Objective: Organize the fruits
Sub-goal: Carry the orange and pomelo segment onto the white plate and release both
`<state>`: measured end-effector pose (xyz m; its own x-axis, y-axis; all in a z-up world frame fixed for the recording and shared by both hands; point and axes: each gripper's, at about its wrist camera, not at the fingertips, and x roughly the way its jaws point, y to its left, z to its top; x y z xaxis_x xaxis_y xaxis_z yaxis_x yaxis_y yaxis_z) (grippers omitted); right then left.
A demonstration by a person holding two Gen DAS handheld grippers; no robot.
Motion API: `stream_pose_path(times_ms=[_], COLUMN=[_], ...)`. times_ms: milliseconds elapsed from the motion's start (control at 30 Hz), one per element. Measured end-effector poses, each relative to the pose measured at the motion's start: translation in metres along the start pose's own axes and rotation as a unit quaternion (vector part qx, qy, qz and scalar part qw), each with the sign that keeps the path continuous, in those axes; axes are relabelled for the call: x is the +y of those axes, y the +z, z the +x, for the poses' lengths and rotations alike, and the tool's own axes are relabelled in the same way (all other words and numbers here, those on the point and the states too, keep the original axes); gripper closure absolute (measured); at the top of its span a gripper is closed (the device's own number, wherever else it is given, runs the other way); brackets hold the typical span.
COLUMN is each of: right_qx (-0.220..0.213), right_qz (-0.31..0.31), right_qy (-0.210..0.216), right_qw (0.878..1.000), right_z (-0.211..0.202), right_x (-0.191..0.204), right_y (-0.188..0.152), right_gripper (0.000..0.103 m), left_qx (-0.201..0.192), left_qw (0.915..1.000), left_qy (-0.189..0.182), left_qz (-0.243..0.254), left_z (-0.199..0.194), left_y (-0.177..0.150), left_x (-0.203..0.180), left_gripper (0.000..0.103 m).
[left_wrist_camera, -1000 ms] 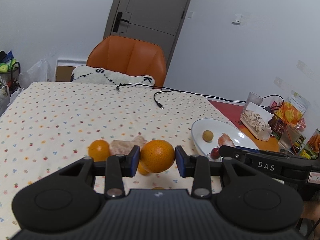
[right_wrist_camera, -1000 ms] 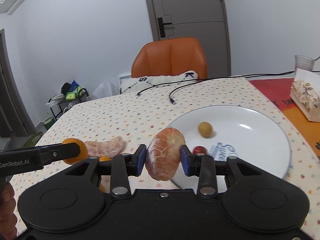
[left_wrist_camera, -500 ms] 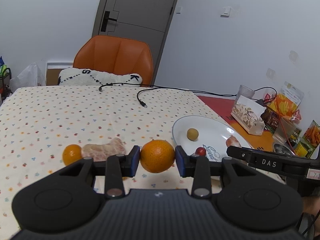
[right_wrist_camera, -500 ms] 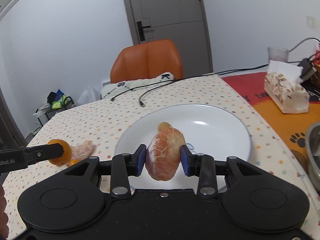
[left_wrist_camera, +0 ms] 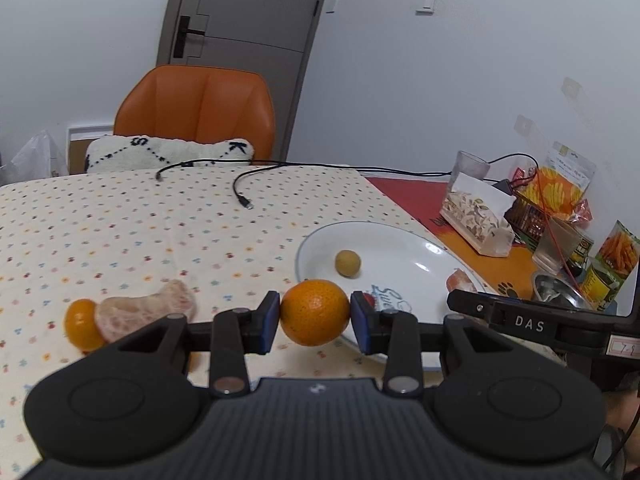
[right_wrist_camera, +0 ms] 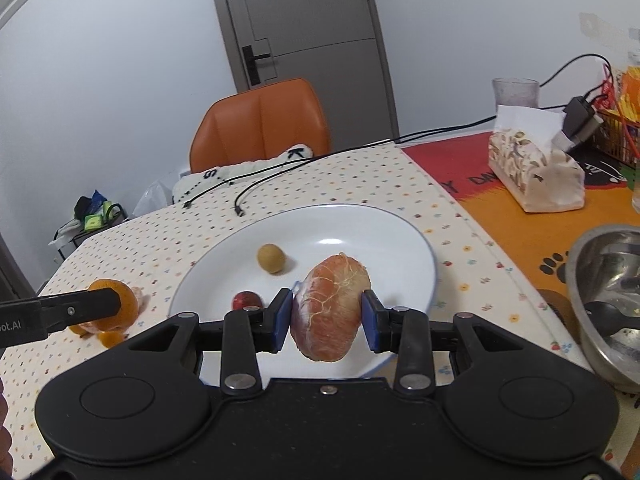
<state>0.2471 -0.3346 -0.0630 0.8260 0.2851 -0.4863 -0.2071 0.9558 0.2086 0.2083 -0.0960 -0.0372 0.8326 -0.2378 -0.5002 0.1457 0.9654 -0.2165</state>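
My left gripper (left_wrist_camera: 315, 314) is shut on a whole orange (left_wrist_camera: 315, 312), held above the cloth just left of the white plate (left_wrist_camera: 404, 248). My right gripper (right_wrist_camera: 328, 316) is shut on a peeled pink citrus piece (right_wrist_camera: 330, 306), held over the near part of the plate (right_wrist_camera: 360, 232). On the plate lie a small yellow-brown fruit (right_wrist_camera: 271, 257) and a small red fruit (right_wrist_camera: 247, 301). On the cloth to the left lie a peeled citrus piece (left_wrist_camera: 148, 312) and a small orange (left_wrist_camera: 80, 324).
A dotted tablecloth (left_wrist_camera: 120, 232) covers the table. Black cables (left_wrist_camera: 240, 184) lie at the back. A snack bag (right_wrist_camera: 532, 168), a glass (right_wrist_camera: 514, 92) and a steel bowl (right_wrist_camera: 604, 292) stand to the right. An orange chair (left_wrist_camera: 196, 116) is behind the table.
Both grippers have moved right toward the plate with their fruit. The right gripper has come over the plate's near part; the left one has reached its left edge.
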Motion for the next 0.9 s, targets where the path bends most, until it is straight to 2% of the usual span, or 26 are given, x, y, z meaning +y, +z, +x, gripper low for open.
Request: stream_pose_path(times_ms=[500, 567, 667, 900], right_qx=[-0.012, -0.015, -0.027, -0.024], right_qz=[0.009, 0.009, 0.011, 0.026], right_qy=[-0.007, -0.001, 0.004, 0.016], right_qw=[1.000, 1.000, 1.000, 0.999], right_z=[0.005, 0.004, -0.002, -0.010], right_x=[-0.024, -0.025, -0.028, -0.034], right_y=[0.006, 0.006, 0.006, 0.002], right_gripper=[0.067, 0.063, 0.062, 0.062], left_qx=[0.020, 0.022, 0.025, 0.032], left_qw=[0.9989, 0.9988, 0.9986, 0.9986], left_qy=[-0.028, -0.030, -0.030, -0.017], left_qz=[0.031, 0.033, 0.036, 0.039], left_z=[0.038, 0.041, 0.045, 0.049], left_y=[0.005, 0.004, 0.002, 0.003], left_x=[-0.044, -0.047, -0.051, -0.057], left_gripper=[0.066, 0.066, 0.066, 0.064])
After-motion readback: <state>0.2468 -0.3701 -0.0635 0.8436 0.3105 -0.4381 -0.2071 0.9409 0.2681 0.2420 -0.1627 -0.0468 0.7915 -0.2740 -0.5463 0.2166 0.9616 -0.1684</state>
